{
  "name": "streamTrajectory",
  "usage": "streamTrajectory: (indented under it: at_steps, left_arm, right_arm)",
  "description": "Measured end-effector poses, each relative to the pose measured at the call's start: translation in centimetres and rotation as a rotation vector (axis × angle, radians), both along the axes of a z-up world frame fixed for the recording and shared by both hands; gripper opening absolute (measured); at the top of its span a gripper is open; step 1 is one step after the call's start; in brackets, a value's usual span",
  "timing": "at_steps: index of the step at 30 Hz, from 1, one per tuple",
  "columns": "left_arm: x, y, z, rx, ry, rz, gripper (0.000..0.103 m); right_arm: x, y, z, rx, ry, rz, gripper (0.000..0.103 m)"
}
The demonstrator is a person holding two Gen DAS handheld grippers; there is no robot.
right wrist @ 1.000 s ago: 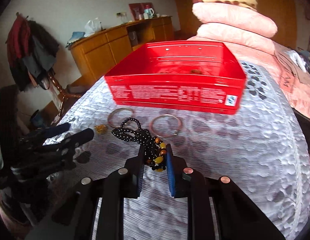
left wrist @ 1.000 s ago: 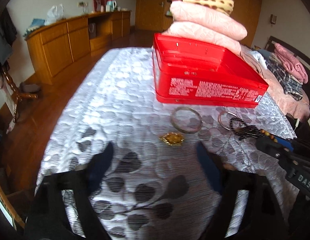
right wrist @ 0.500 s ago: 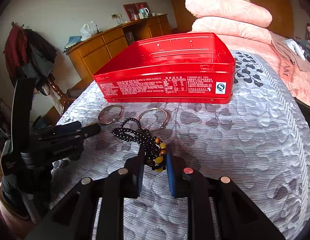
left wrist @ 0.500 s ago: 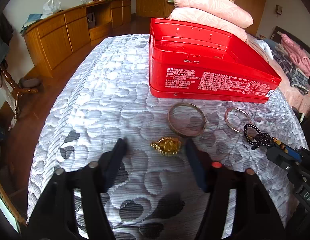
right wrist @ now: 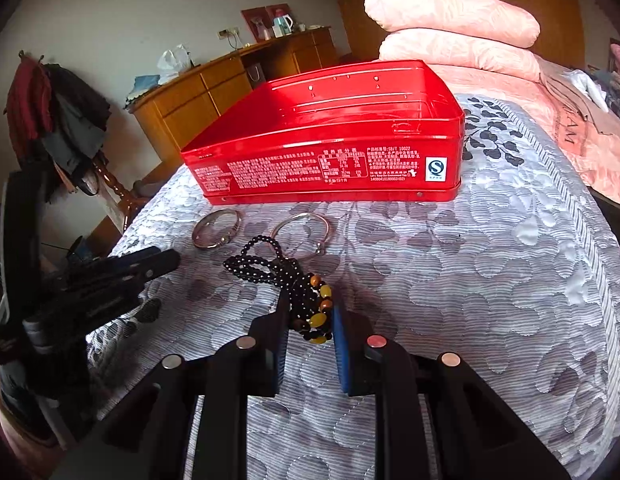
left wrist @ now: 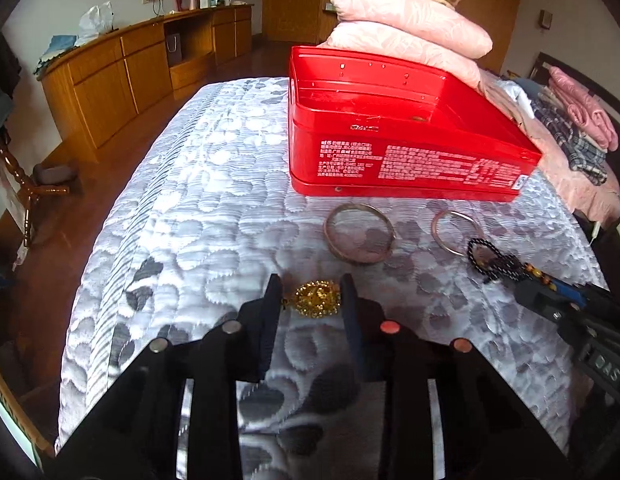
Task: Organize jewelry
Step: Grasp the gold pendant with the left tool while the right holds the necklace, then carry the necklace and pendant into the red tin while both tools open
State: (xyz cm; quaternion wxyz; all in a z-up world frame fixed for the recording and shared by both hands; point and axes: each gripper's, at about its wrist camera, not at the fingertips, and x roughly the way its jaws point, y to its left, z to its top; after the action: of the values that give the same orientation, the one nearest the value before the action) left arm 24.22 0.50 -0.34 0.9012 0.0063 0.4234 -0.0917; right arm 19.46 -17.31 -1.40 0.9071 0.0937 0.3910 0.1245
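The left hand-held gripper [left wrist: 311, 300] has just been closing its jaws around a small gold filigree ornament [left wrist: 317, 299] on the grey leaf-patterned quilted bedspread [left wrist: 214, 200], pads at either side of it, while the right hand-held gripper [right wrist: 310, 318] pinches a black bead strand with amber beads [right wrist: 310, 304]. Both pieces appear to be at the pick-up step; next each needs lifting clear and carrying over the near wall into the open red rectangular tin [left wrist: 393, 136] beyond. Two metal bangles, a broad one [left wrist: 359, 233] and a thin one [left wrist: 455, 232], lie between grippers and tin; the trailing strand nearly touches the thin one and might snag it.
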Motion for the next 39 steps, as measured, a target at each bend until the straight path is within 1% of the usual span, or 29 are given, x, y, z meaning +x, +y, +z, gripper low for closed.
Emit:
streamTrajectory:
  at_steps: [8,13,20,25,39]
  left_arm:
    - [-3.1,1.2,1.4,-0.023,-0.051,-0.003,0.028]
    - [-3.8,1.1,1.9,-0.028,-0.072,-0.006,0.028]
    - [-3.8,0.6,3.5,-0.039,-0.118,-0.019,0.028]
    - [-3.4,-0.2,4.8,-0.033,-0.162,-0.018,0.028]
    - [-2.7,-1.2,7.2,-0.046,-0.236,-0.03,0.028]
  right_arm:
    - [-0.8,0.5,0.9,-0.011,-0.032,0.005,0.02]
    - [-1.3,0.4,1.9,-0.019,-0.06,0.001,0.02]
    - [-1.4,-0.9,3.1,-0.015,-0.087,-0.035,0.02]
    - [-1.3,-1.5,4.1,-0.02,-0.113,-0.054,0.02]
    - [-0.7,-2.3,6.1,-0.022,-0.163,-0.088,0.02]
